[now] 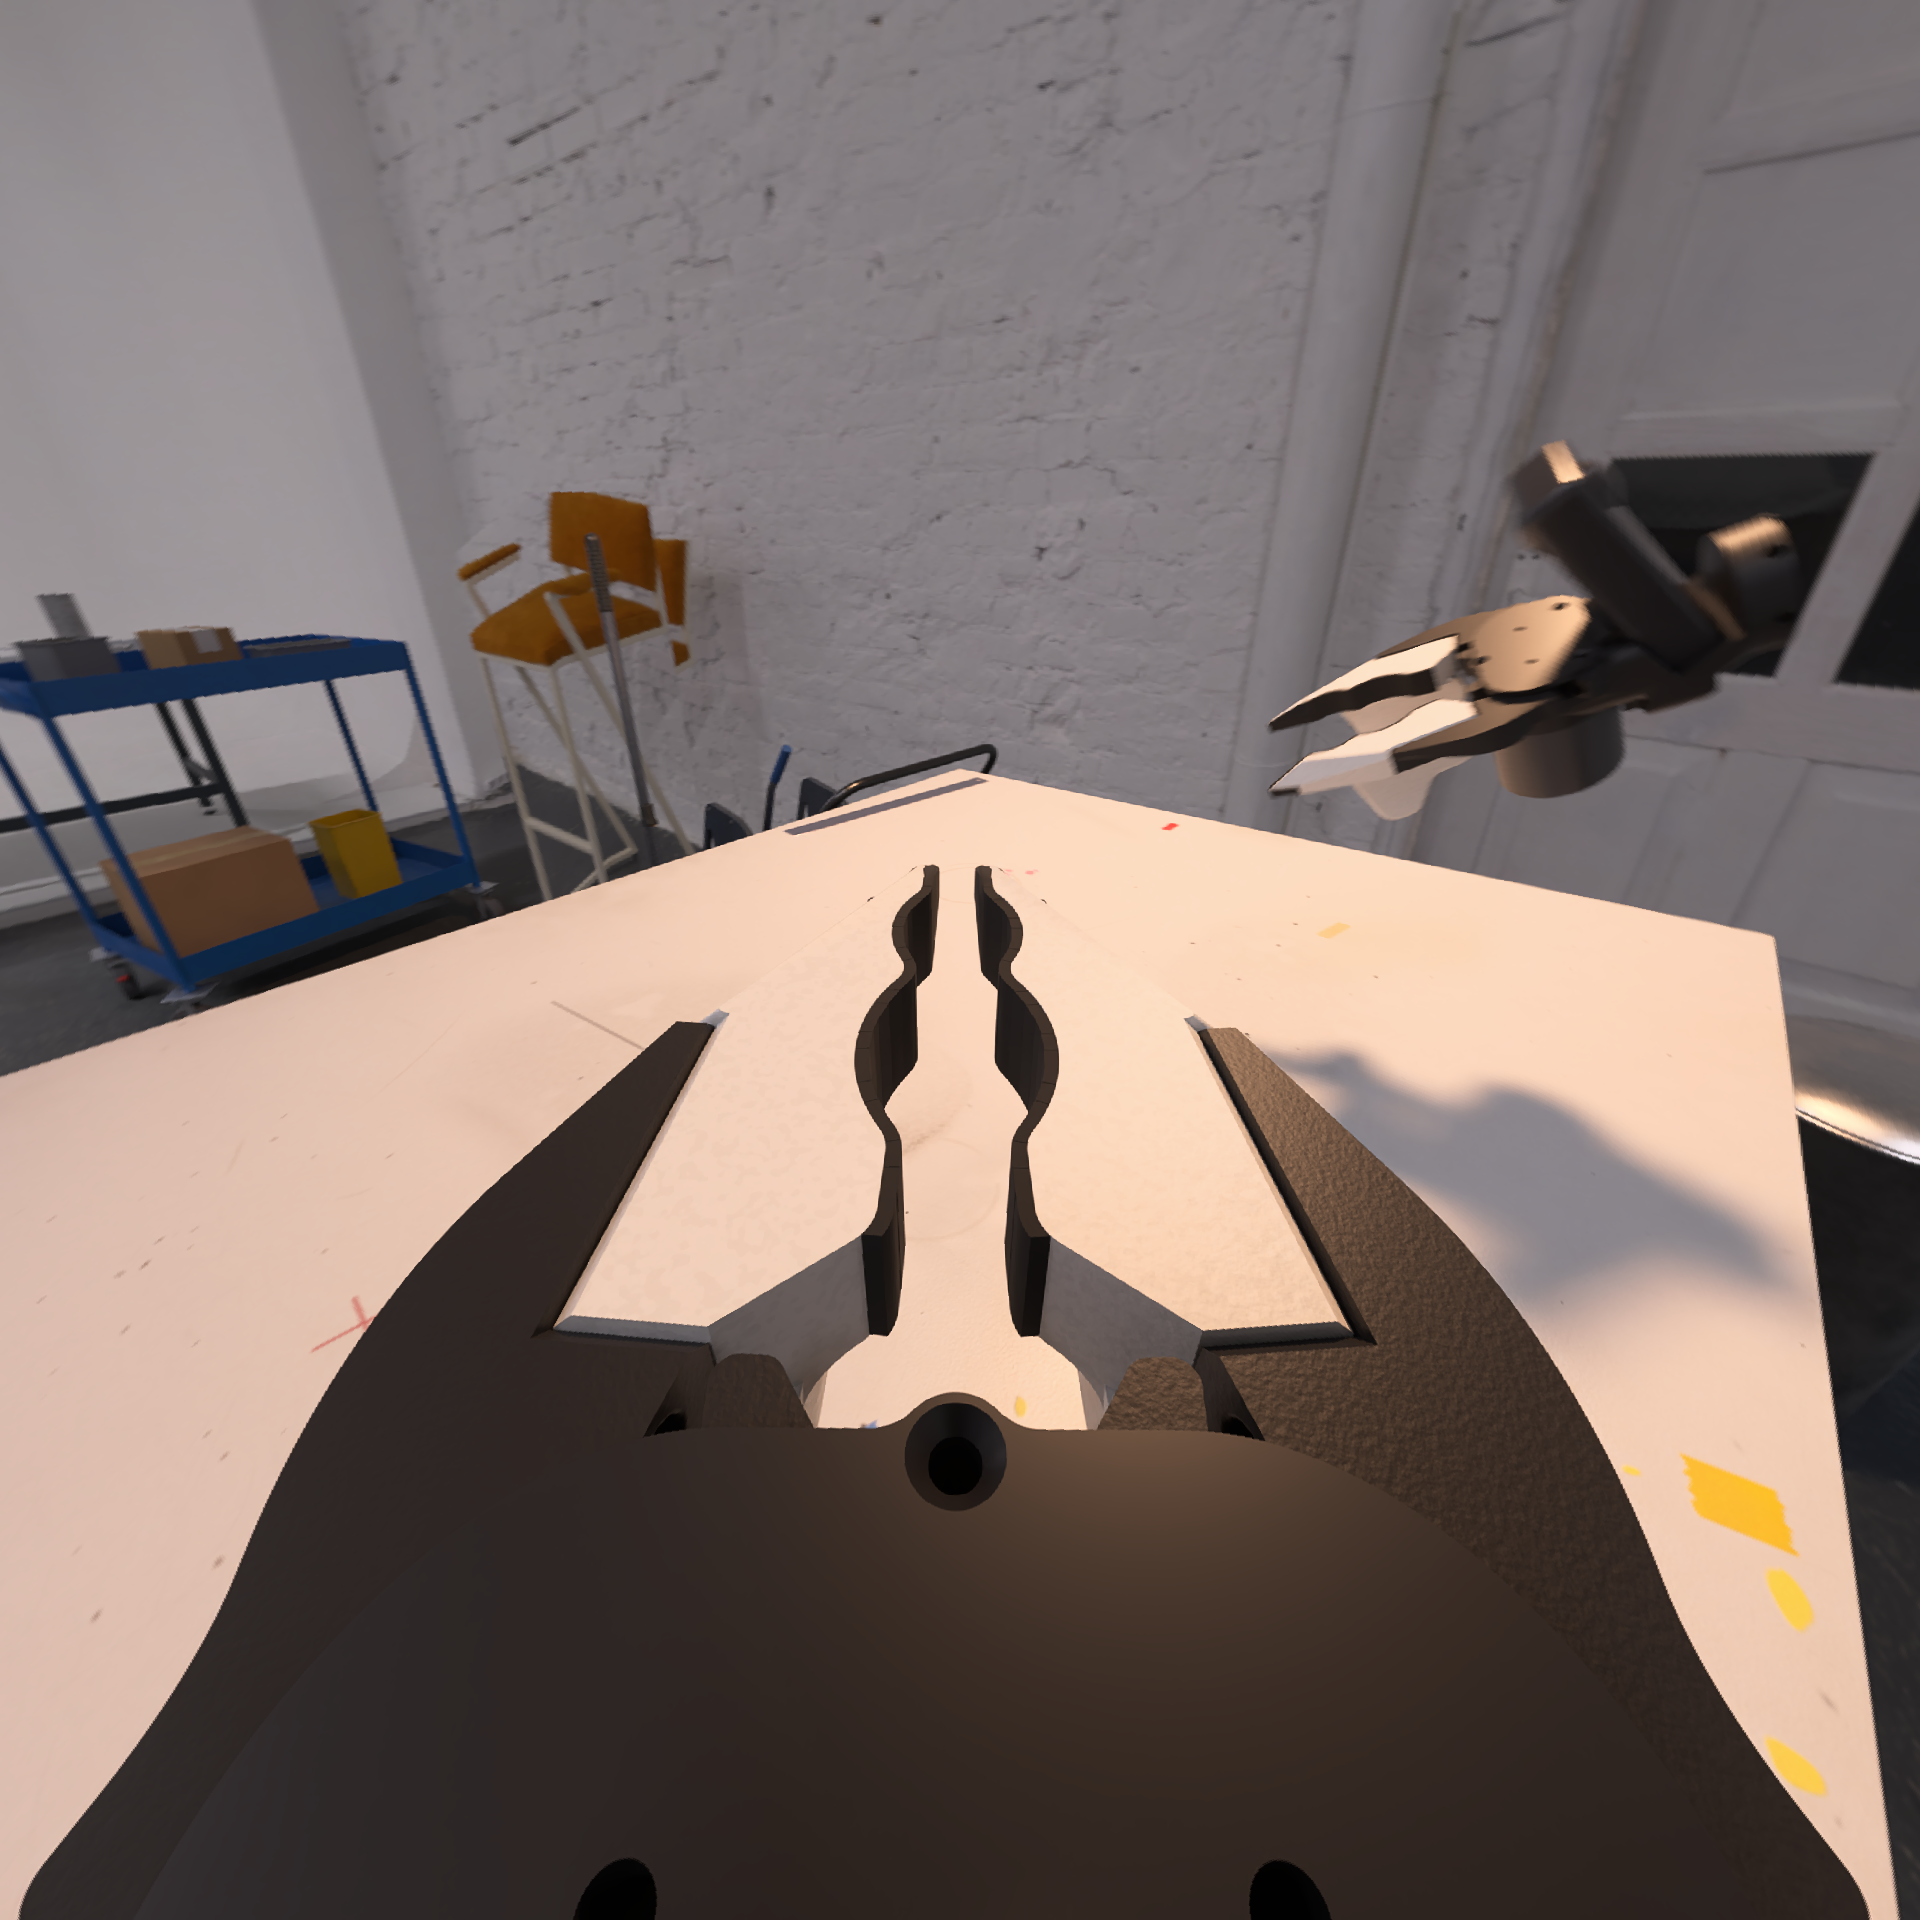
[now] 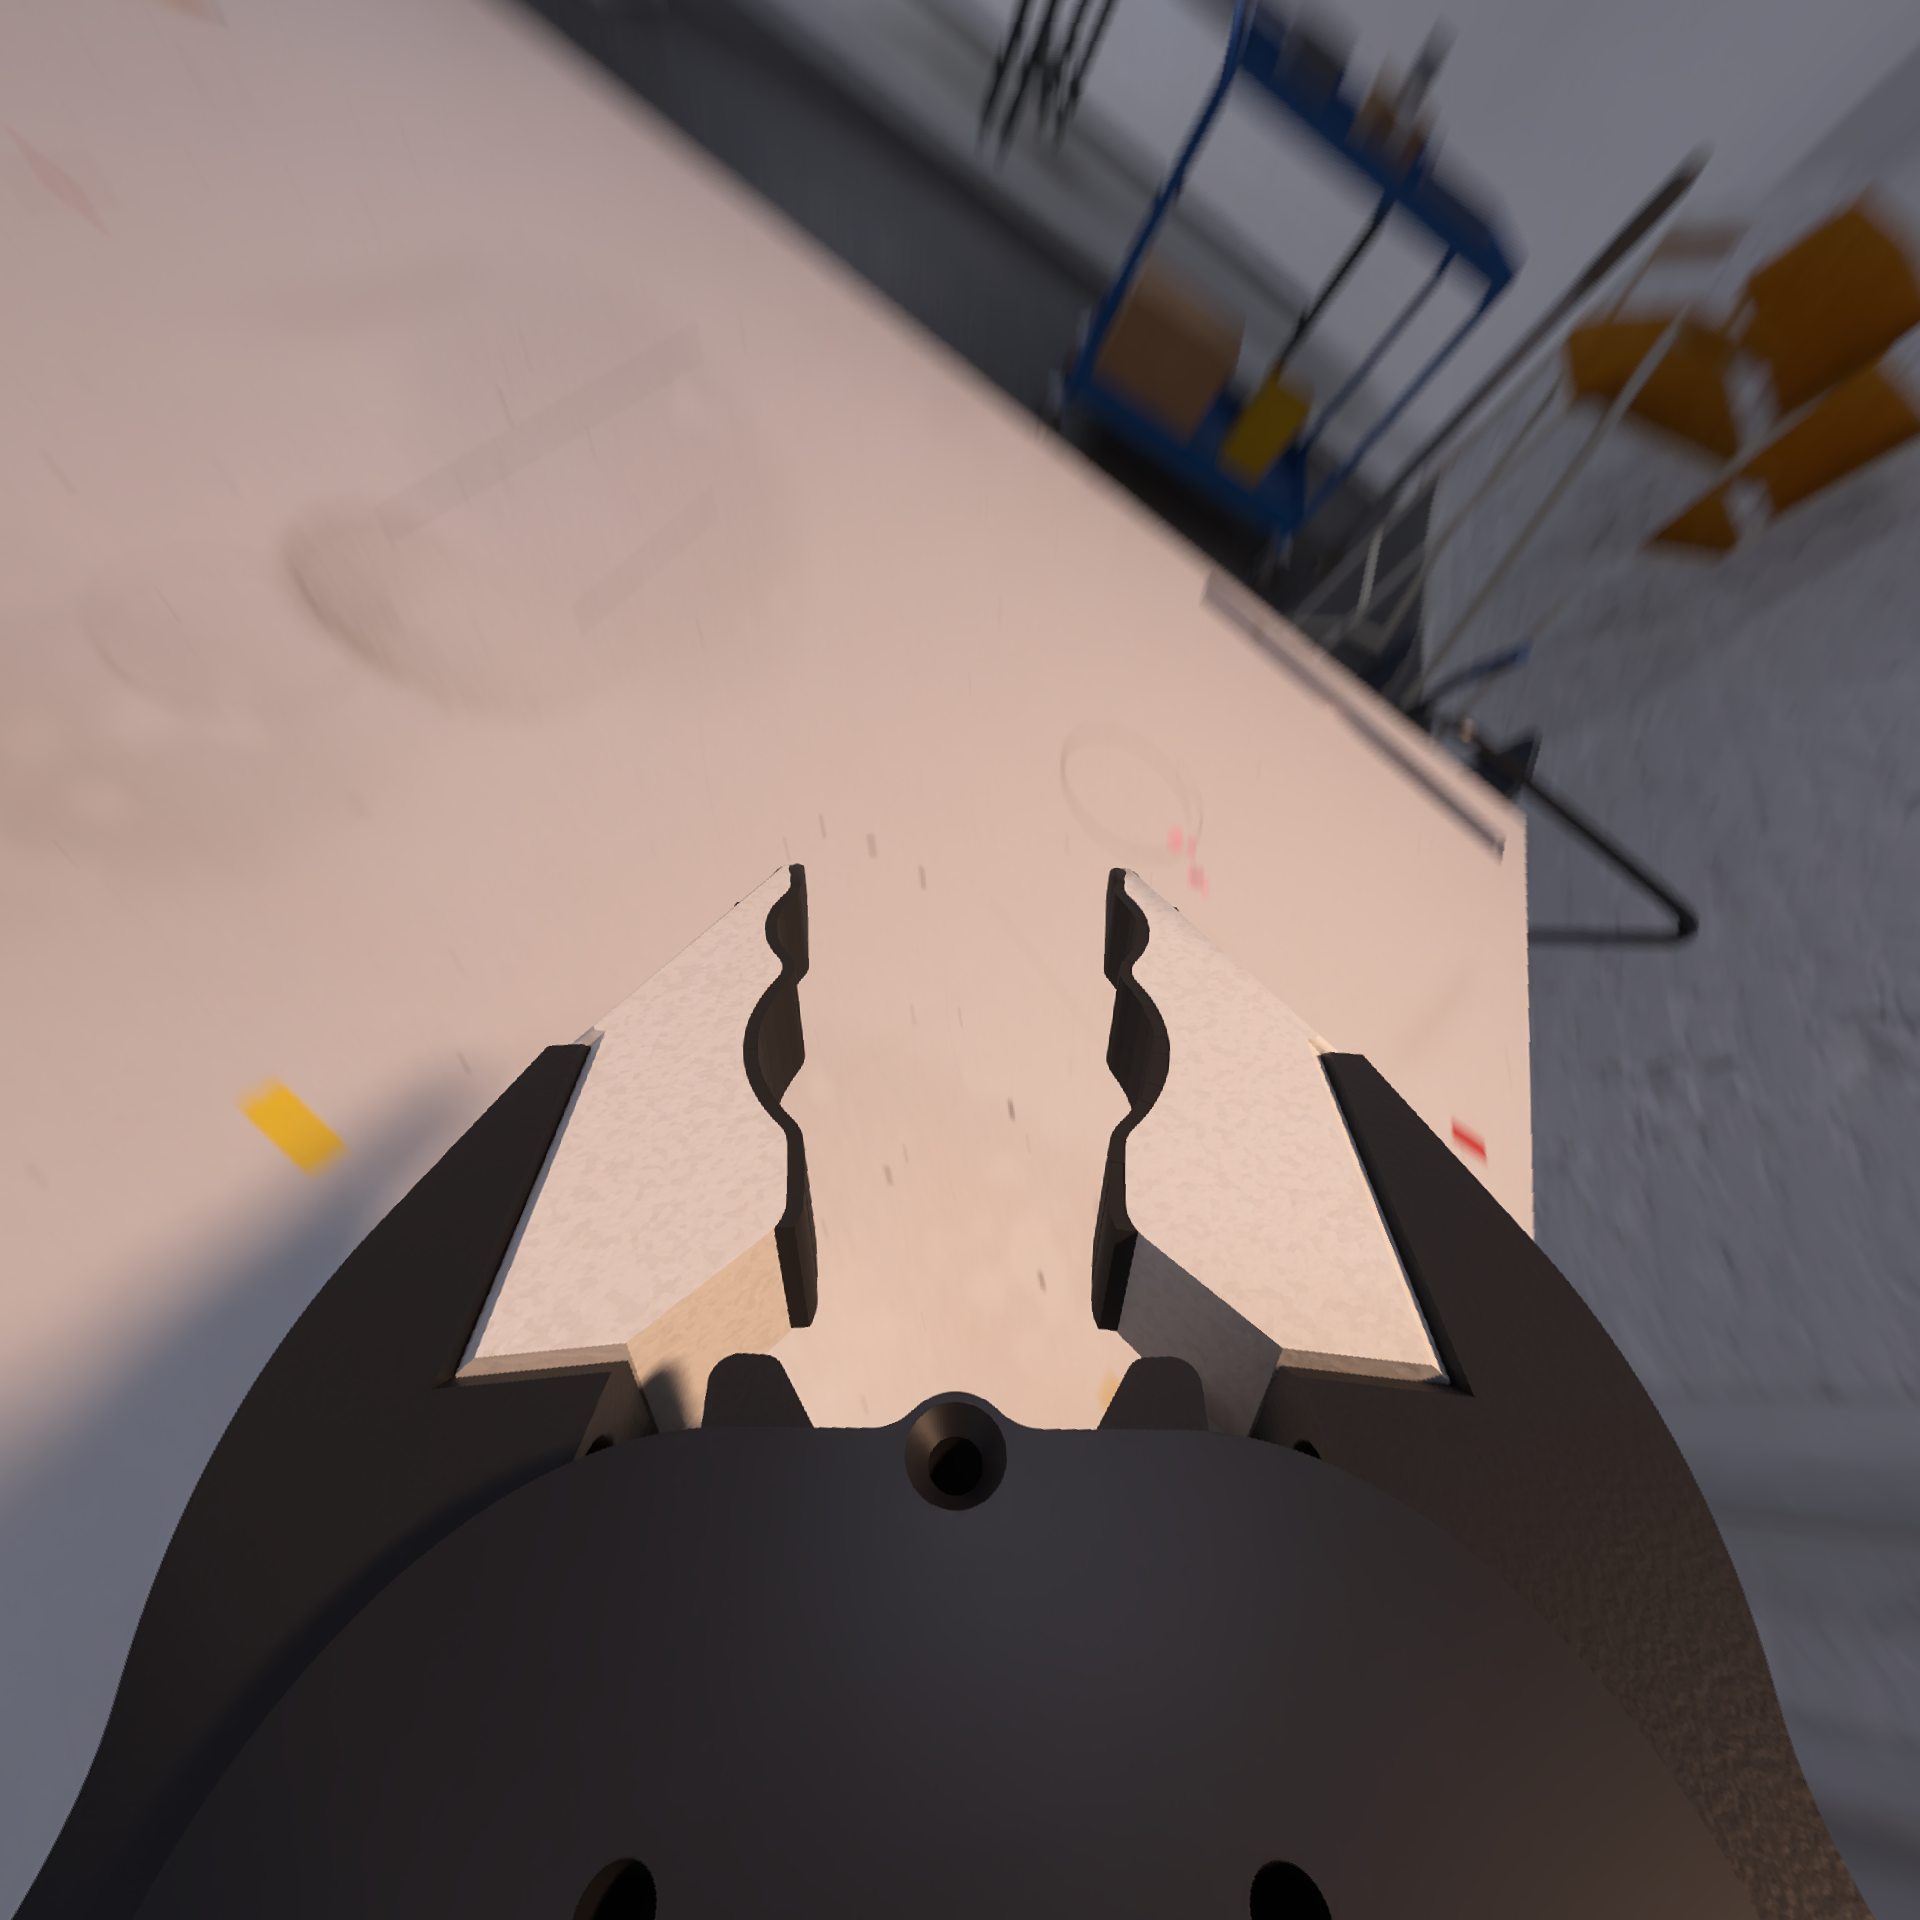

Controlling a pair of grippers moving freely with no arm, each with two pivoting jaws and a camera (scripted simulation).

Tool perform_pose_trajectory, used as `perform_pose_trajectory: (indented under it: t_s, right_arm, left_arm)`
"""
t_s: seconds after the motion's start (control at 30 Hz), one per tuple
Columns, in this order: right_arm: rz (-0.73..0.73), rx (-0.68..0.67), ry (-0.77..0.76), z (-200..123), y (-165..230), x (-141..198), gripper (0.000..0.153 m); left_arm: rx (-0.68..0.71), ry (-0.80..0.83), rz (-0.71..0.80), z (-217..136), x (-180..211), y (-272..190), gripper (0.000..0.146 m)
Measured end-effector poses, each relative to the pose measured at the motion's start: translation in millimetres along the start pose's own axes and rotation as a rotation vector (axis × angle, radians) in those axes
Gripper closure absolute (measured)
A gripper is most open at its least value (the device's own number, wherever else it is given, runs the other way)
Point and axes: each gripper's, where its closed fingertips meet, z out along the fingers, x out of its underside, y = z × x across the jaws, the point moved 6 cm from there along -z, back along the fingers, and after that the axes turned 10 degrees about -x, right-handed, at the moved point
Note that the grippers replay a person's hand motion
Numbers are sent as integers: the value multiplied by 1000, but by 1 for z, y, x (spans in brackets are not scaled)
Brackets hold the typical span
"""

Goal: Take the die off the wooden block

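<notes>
No die and no wooden block show in either view. My left gripper (image 1: 956, 873) hovers low over the pale table (image 1: 312, 1195), pointing at its far corner; its jaws are nearly together with nothing between them. My right gripper (image 2: 954, 873) is open and empty above the table (image 2: 416, 312), looking down at it near an edge; this view is blurred. The right gripper also shows in the left wrist view (image 1: 1276, 758), in the air above the table's far right side, its fingers apart.
A blue cart (image 1: 239, 665) with boxes and an orange chair (image 1: 582, 603) stand on the floor beyond the table's left edge. Yellow tape marks (image 1: 1735, 1501) lie near the right edge. A shiny metal object (image 1: 1860, 1101) sits just past that edge.
</notes>
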Motion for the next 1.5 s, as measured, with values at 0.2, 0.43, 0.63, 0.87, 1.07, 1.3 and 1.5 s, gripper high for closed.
perform_pose_trajectory:
  t_s: [0.2,0.43,0.63,0.87,1.07,1.3,1.5]
  right_arm:
    - [77,-182,-516,-36,39,-67,104]
    - [42,-349,-604,-6,88,-81,146]
    - [-3,-490,-589,33,136,-79,153]
    - [-109,-619,-536,50,182,-76,153]
    - [-127,-659,-515,51,191,-76,153]
    - [-129,-652,-518,50,190,-76,153]
    - [-123,-686,-528,46,192,-78,151]
  left_arm:
    - [-101,13,-55,-19,-7,26,136]
    - [-249,204,-61,-38,8,63,125]
    - [-300,656,5,-30,71,78,119]
    - [-382,1050,182,-9,145,85,116]
    - [-435,1192,323,-3,172,91,117]
    - [-408,1190,330,1,177,90,127]
    - [-448,1134,380,0,163,90,127]
